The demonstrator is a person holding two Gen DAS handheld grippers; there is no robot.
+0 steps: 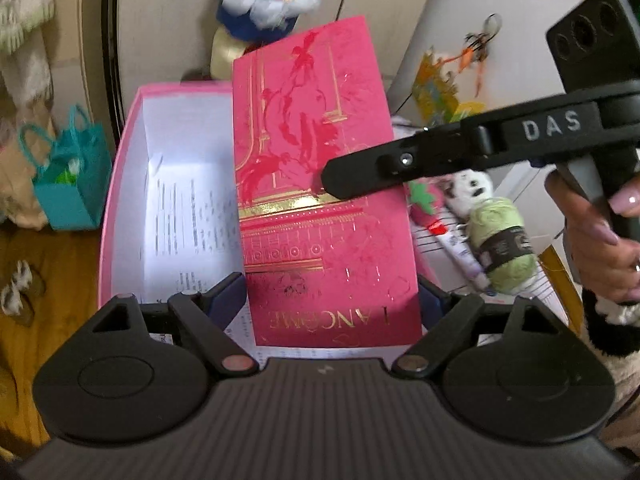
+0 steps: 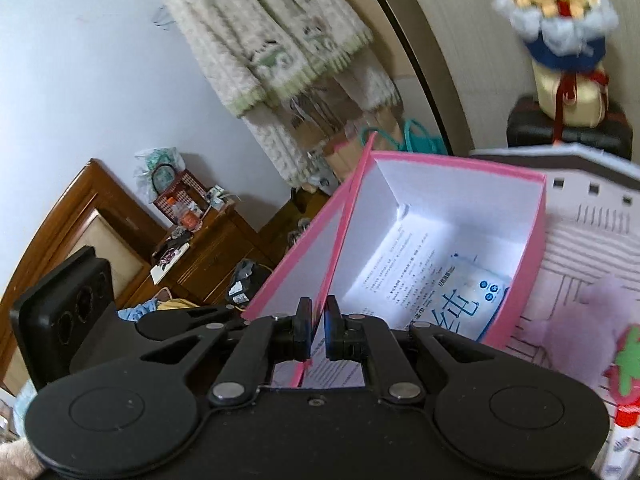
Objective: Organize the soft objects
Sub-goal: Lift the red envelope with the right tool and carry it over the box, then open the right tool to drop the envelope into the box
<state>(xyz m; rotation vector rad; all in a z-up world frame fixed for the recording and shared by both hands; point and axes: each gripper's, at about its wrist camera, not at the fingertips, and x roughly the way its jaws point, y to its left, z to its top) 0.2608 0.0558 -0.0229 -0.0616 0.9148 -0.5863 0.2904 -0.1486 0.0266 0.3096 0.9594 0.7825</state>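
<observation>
The right tool (image 2: 317,334) pinches the stiff pink cardboard box lid (image 1: 320,184) by its thin edge, the left tool (image 1: 332,304) gaping wide, while the soft, light green yarn skein (image 1: 502,244) suits a mid-body grasp.

I see a pink box (image 1: 120,184) with a white inside, its lid (image 1: 320,184) a deeper pink — gold line work and red figures on it. The yarn (image 1: 504,240) is pale green with a black band. The bag (image 1: 72,184) is teal — the cardigan (image 2: 264,44) cream, green-trimmed.

A teal gift bag (image 1: 72,184) sits on the wooden floor (image 1: 52,264); a knitted cardigan (image 2: 260,44) hangs on the wall.
</observation>
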